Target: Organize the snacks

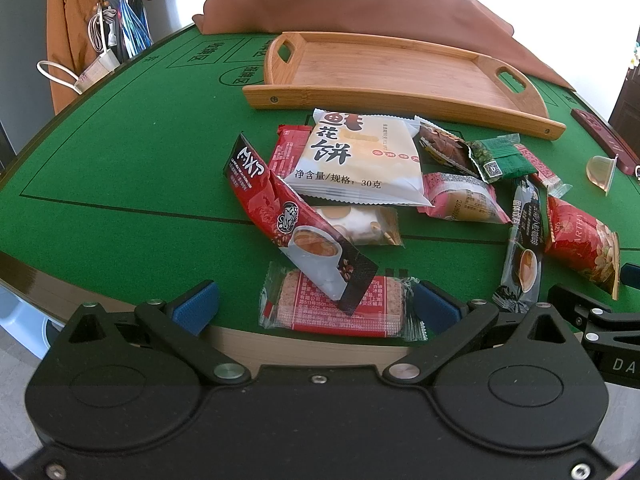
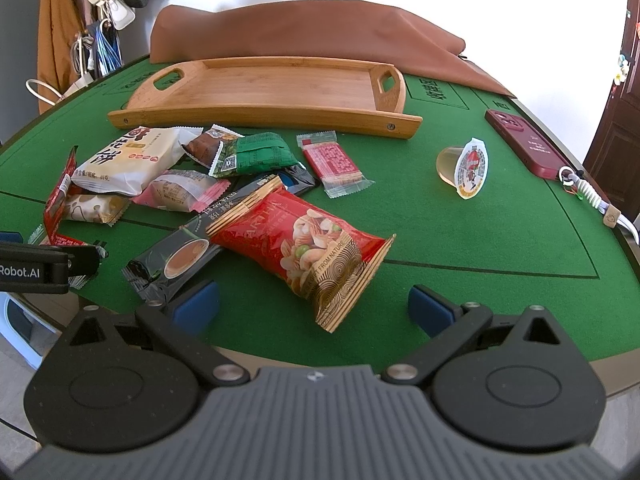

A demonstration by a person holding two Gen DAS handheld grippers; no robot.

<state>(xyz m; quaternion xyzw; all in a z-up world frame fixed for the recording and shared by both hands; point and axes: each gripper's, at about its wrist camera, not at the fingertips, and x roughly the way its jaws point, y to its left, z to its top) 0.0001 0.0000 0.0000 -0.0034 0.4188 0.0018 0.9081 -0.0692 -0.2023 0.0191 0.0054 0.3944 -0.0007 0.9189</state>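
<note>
A pile of several snack packets lies on the green table in front of a bamboo tray (image 1: 384, 66) (image 2: 272, 88) that holds nothing. My left gripper (image 1: 316, 304) is open at the near table edge, its blue pads either side of a clear-wrapped red cracker bar (image 1: 340, 308); a red coffee stick (image 1: 288, 220) leans over that bar. My right gripper (image 2: 314, 306) is open too, with the tail of a red nut bag (image 2: 304, 248) between its fingers, untouched. A white pastry pack (image 1: 356, 160) (image 2: 128, 160) tops the pile. A jelly cup (image 2: 464, 168) lies apart to the right.
A dark red phone (image 2: 528, 144) with a cord lies at the table's right edge. A brown cloth (image 2: 304, 32) is heaped behind the tray. Bags and cables (image 1: 120, 28) hang at the far left. Bare green felt (image 2: 500, 248) spreads right of the nut bag.
</note>
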